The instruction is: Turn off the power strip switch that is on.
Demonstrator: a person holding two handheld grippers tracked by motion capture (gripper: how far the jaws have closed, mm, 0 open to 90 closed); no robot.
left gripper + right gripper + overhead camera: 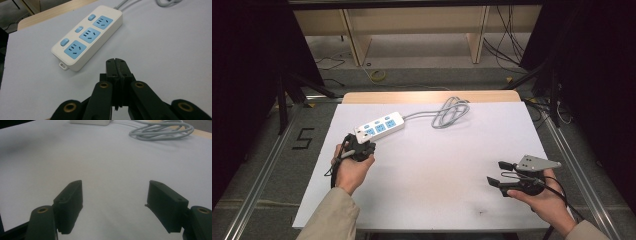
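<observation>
The power strip [379,127] lay near the far-left part of the white tabletop [437,165], angled, its end well in from the left edge. Its grey cable [451,112] coiled close to the far edge, by a bare wooden strip. The wide middle and near-right area stayed open for moving. The left tool [358,149] sat just short of the strip's near end, close but apart, jaws clenched on nothing, pads pressed flat together in the left gripper view [117,67]. The left hand [352,170] came in low from the near edge, sleeve beige. The right tool [501,174] hovered near the right edge, well apart from the strip, pointing left, jaws released and spread wide. Strip: cream plastic, rounded corners, three blue sockets, three blue switches. Tabletop matte, smooth. Tool jaws black, blocky.
</observation>
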